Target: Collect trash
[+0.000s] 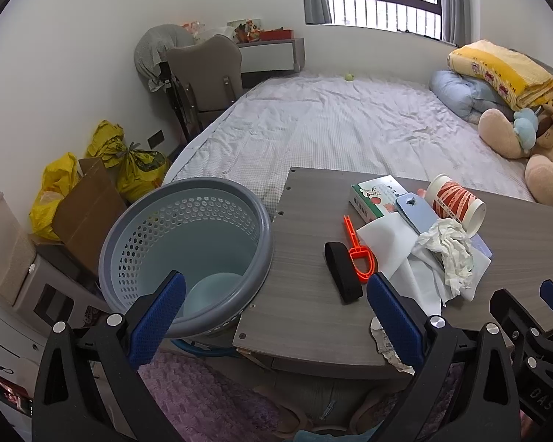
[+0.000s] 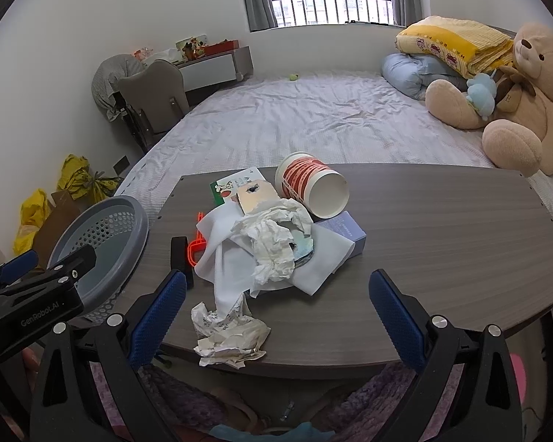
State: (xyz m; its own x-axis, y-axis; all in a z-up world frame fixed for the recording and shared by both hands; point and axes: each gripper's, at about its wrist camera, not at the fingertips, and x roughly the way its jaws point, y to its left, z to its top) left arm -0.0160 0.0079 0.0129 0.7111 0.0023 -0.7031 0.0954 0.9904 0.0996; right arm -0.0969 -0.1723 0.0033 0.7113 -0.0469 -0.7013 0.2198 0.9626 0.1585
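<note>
A pile of trash lies on the grey wooden table (image 2: 442, 243): a tipped red-and-white paper cup (image 2: 311, 184), a crumpled white tissue (image 2: 272, 243), white sheets (image 1: 398, 243), a green-and-white box (image 1: 374, 195), an orange plastic piece (image 1: 359, 256) and a black strap (image 1: 343, 270). A crumpled paper wad (image 2: 228, 331) sits at the table's near edge. A grey perforated bin (image 1: 188, 250) stands left of the table. My left gripper (image 1: 276, 316) is open between the bin and the table. My right gripper (image 2: 276, 316) is open just above the paper wad.
A bed (image 2: 313, 118) with a checked sheet lies behind the table, with a teddy bear (image 2: 516, 103) and folded bedding (image 2: 453, 44) on it. Yellow bags (image 1: 129, 158) and a cardboard box (image 1: 88, 210) stand by the left wall. A purple rug (image 1: 210, 397) covers the floor.
</note>
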